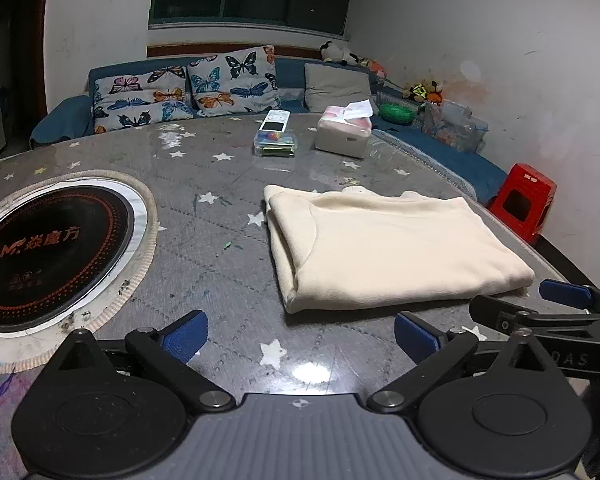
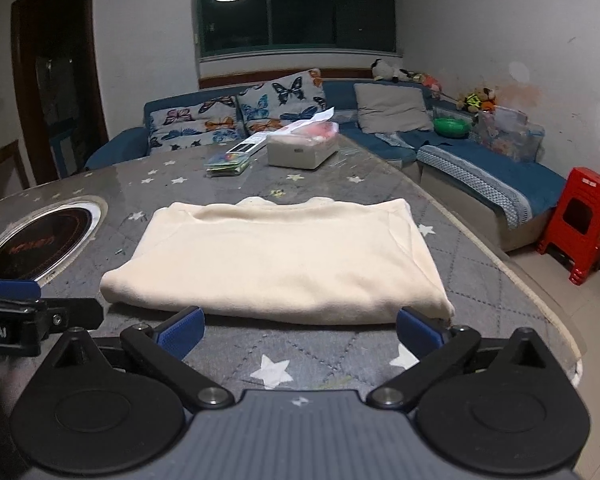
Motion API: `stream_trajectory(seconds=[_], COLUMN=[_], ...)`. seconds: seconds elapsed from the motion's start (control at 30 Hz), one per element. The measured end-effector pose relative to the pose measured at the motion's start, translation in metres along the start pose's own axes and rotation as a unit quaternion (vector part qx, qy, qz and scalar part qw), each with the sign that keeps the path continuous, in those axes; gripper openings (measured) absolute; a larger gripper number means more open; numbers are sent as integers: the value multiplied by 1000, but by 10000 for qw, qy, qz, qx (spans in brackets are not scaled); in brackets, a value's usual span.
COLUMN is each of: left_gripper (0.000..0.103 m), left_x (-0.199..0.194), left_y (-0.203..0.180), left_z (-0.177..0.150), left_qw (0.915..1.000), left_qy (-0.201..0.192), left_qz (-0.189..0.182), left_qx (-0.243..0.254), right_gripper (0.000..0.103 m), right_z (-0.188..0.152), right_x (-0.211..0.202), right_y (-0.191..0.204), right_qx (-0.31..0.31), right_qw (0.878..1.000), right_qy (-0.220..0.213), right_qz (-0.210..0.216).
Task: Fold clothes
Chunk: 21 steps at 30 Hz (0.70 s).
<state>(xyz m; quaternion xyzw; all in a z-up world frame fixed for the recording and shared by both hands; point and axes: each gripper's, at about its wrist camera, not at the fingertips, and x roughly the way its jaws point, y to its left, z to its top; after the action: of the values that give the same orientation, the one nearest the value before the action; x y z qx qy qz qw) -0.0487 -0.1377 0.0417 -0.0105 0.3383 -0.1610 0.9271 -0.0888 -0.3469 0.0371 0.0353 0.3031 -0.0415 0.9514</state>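
A cream garment (image 1: 392, 246) lies folded into a flat rectangle on the grey star-patterned table (image 1: 228, 264). In the right wrist view the same garment (image 2: 284, 260) sits straight ahead, its near edge just beyond the fingertips. My left gripper (image 1: 302, 334) is open above bare tabletop, to the left of and nearer than the garment, holding nothing. My right gripper (image 2: 300, 330) is open too, its blue pads (image 2: 182, 330) close to the garment's near edge, nothing between them. Each gripper shows at the edge of the other's view.
A round black induction cooktop (image 1: 56, 256) is set into the table at the left. A tissue box (image 1: 344, 132) and a small clear box with a remote (image 1: 276, 140) stand at the far side. A blue sofa (image 2: 480, 168) and red stool (image 2: 580, 220) lie beyond the table's right edge.
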Motion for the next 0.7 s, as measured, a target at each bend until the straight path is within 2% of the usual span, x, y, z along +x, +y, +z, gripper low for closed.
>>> stream_trajectory(seconds=[0.7], left_gripper=[103], left_x=[-16], left_y=[2], left_z=[-2], left_qw=[9998], left_qy=[-126], left_qz=[-99], left_qx=[-71], right_gripper=[103], right_z=[-3], right_x=[-12], right_y=[12], right_qx=[-15], right_qw=[10000], right_qy=[-57], right_qz=[-53])
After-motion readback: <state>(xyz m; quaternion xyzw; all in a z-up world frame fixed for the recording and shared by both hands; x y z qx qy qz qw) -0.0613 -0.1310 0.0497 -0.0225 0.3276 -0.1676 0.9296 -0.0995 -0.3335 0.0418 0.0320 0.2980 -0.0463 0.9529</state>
